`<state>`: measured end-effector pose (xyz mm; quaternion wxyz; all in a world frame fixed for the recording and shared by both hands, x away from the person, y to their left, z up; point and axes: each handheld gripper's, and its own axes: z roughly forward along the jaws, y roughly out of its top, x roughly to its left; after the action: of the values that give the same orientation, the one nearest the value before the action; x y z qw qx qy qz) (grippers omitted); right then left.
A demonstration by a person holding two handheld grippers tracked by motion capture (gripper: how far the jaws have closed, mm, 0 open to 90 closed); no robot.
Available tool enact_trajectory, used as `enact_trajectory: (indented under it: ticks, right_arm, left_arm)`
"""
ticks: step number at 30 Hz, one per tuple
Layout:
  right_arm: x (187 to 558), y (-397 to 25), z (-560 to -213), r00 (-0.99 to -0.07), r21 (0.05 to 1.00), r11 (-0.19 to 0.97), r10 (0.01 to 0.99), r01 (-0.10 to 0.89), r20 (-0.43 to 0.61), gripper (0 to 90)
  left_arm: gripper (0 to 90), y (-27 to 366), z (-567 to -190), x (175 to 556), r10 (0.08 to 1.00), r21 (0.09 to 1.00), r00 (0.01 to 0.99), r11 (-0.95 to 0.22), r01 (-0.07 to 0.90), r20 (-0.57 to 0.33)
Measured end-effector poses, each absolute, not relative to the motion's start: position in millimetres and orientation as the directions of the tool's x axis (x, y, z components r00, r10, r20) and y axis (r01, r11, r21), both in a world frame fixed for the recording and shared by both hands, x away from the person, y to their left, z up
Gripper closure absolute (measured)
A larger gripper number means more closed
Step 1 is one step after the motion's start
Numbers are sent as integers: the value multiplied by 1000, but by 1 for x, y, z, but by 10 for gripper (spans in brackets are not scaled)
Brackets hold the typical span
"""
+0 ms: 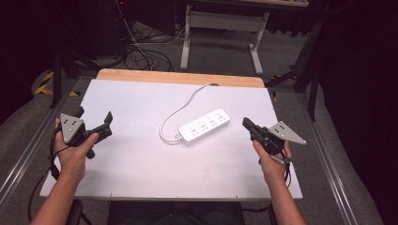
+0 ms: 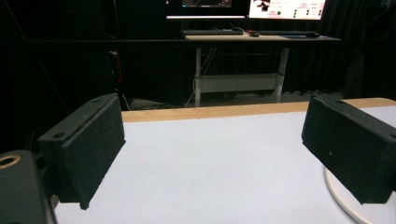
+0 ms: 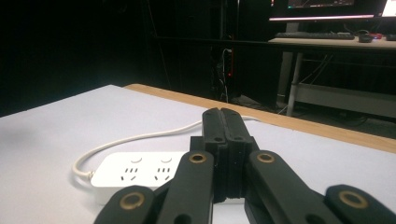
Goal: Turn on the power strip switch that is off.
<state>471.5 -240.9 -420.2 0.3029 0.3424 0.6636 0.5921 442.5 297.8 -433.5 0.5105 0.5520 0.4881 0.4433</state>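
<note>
White covering lay over most of the tabletop (image 1: pixel 141 164), with a strip of bare wood showing along the far edge. A white power strip (image 1: pixel 204 126) rested flat near the middle, turned at a slant, its sockets facing up. Its white cable (image 1: pixel 180 108) looped out from the end nearer the left edge, curved back and ran toward the far edge.

The left gripper (image 1: pixel 94 123) was held in the person's left hand (image 1: pixel 72 152) near the left edge, off the surface as far as the high view showed. Its jaws stood wide apart with nothing between them; in the left gripper view they framed bare white surface, and a short arc of cable (image 2: pixel 341 198) passed just below the right-side jaw.

The right gripper (image 1: pixel 247 123) was held in the right hand (image 1: pixel 272 157) near the right edge, pointing toward the power strip but apart from it. Its jaws were pressed together, empty, and in the right gripper view the power strip (image 3: pixel 140 175) lay just beyond their tips.
</note>
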Motion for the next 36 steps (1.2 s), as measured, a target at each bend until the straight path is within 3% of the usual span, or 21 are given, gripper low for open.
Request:
enact_trajectory:
  ticks: [36]
  right_arm:
    - [530, -180, -404, -652, 975, 146, 758, 166, -3, 900]
  left_arm:
    - [71, 299, -436, 445, 990, 995, 139, 2, 102, -16]
